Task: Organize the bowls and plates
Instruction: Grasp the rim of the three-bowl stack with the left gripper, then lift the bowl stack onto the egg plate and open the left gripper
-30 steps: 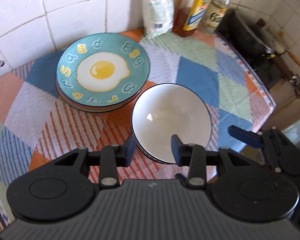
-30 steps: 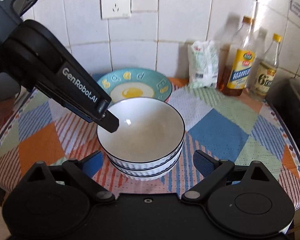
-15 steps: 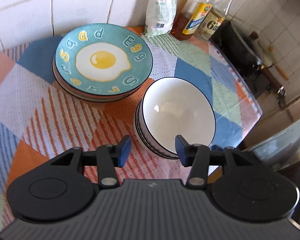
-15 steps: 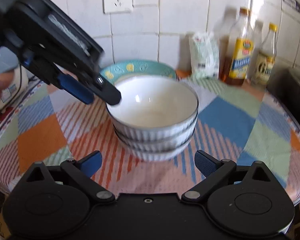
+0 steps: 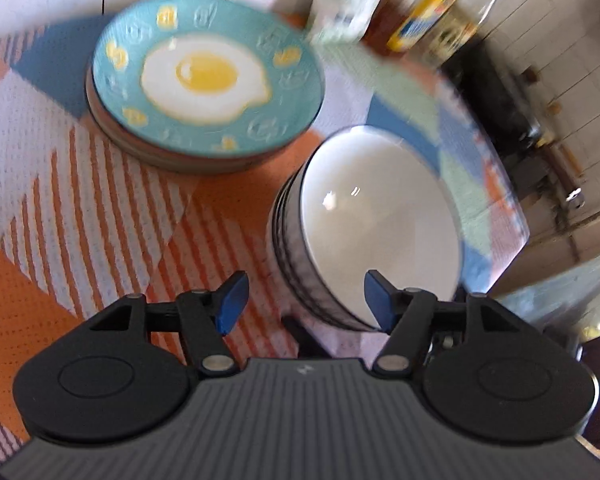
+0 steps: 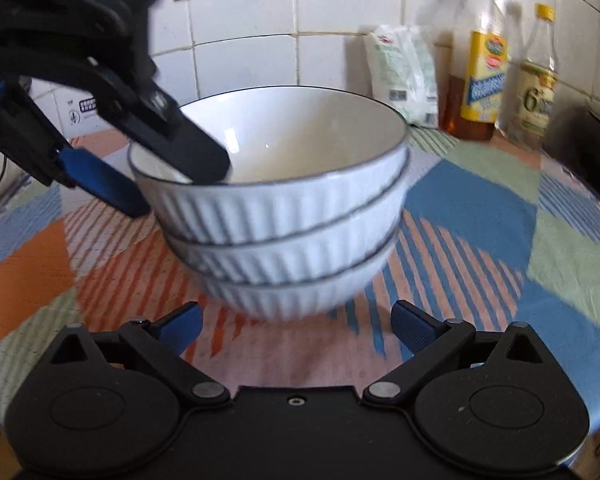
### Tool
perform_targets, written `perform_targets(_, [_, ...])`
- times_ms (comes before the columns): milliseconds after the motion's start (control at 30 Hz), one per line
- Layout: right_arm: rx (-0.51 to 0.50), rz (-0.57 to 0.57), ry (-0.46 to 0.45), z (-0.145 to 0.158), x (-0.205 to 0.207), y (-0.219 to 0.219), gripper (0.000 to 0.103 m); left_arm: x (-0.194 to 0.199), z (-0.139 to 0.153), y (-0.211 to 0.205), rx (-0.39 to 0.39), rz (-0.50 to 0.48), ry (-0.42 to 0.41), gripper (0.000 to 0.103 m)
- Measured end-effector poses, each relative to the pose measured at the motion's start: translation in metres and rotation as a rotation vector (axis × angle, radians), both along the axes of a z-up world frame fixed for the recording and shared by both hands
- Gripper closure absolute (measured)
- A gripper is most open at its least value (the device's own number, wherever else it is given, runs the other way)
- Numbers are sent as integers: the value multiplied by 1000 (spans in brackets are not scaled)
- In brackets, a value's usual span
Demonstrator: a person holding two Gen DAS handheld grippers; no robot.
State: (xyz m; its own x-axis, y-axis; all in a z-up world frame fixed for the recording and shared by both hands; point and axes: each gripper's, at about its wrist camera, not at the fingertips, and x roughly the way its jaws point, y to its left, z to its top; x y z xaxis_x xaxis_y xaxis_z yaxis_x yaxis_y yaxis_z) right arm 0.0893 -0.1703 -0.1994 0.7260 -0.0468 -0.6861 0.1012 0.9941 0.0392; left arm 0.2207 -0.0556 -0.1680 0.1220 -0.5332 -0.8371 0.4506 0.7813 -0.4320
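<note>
White bowls (image 6: 284, 208), three stacked, sitting on the patchwork tablecloth (image 6: 480, 208). Left tongs (image 6: 156, 180) spread wide astride the top bowl's rim, one finger inside, one outside, nothing pinched. Right tongs (image 6: 296, 330) released, low, just before the stack. Teal egg plates (image 5: 206, 80) piled close beside, near the wall.

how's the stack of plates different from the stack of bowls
The plate stack is wide, shallow and low; the bowl stack is deep and tall. The top plate is teal with a fried-egg picture; the bowls are white, ribbed, with dark rims. The left claw straddles the top bowl's rim; nothing touches the plates. Both sit on the patterned tablecloth.
</note>
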Motion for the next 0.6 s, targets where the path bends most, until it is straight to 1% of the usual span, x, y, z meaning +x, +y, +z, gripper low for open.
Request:
perform_targets(67, [-1,12,-9,0,6,-2,1,5,-3,-4,0,-5,25,40])
perform_targets(200, [28,32,-23,-1,14,-7,1,11,-6,-10,24,-2,-33,41])
perform_targets(300, [24,36,-31,-3,17,-4,0,16,-13,-16,31,-24,-36,45])
perform_targets(433, [30,64,-53,-5,25,-3,0,22,-17,-16,-23,-25,-24,52])
perform_targets(500, [37,59,-56,-5,25,-2,0,22,-18,-18,-33,-28,-31,51])
perform_targets(600, [34,59,-48,-5,24,0,0,19,-17,-21,-24,-88,-60,49])
